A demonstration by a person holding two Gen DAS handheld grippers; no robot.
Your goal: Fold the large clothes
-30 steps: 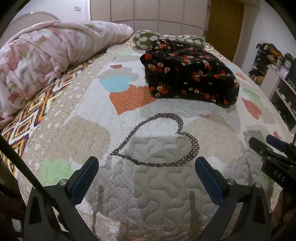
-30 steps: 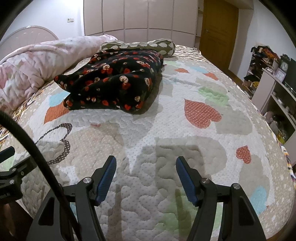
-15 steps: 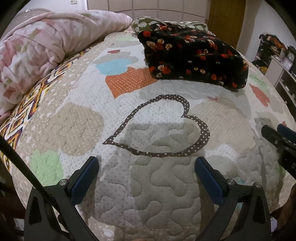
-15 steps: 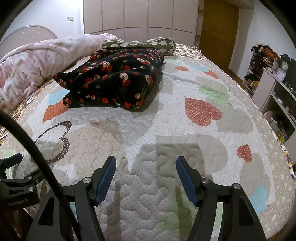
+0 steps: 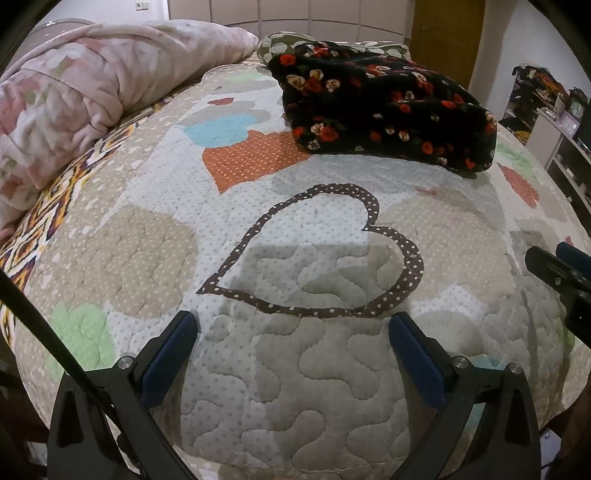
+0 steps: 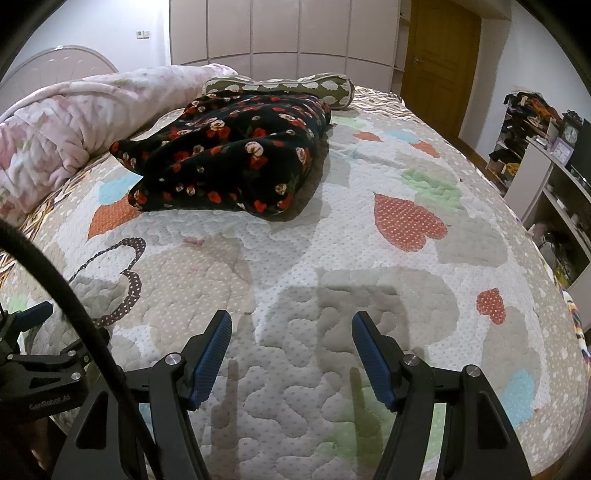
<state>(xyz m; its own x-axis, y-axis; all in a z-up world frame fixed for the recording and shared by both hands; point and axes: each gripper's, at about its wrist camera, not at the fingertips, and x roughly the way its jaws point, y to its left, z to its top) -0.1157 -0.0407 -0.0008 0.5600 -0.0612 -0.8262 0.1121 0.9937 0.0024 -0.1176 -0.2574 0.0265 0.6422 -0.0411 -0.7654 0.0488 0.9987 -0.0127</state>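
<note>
left tongs (image 5: 293,328): released, jaws spread wide, nothing between them, held over the near edge of the bed.
right tongs (image 6: 291,332): released too, jaws wide apart and empty, beside the left pair; each pair's tip shows at the edge of the other's camera.
cable (image 6: 70,295): black, runs across the left side of the right tongs' view, close to the lens.
quilt (image 5: 295,387): patchwork bedspread right under both tongs, stitched in wavy lines, scattered hearts.
brown heart (image 5: 410,291): dotted outline just ahead of the left tongs, ahead-left of the right pair.
red heart (image 6: 406,221): ahead-right of the right tongs, mid-bed.
garment (image 5: 384,110): black with red and cream flowers, folded into a thick bundle, lying on the quilt well ahead of both tongs, touched by neither.
pink blanket (image 5: 74,99): bunched roll, far-left of the tongs, along the bed's side.
green pillow (image 6: 277,86): just behind the garment, touching it.
wardrobe (image 6: 284,29): far wall, pale panels.
door (image 6: 439,62): brown, far right.
shelves (image 6: 546,166): right of the bed, cluttered, clock on top.
</note>
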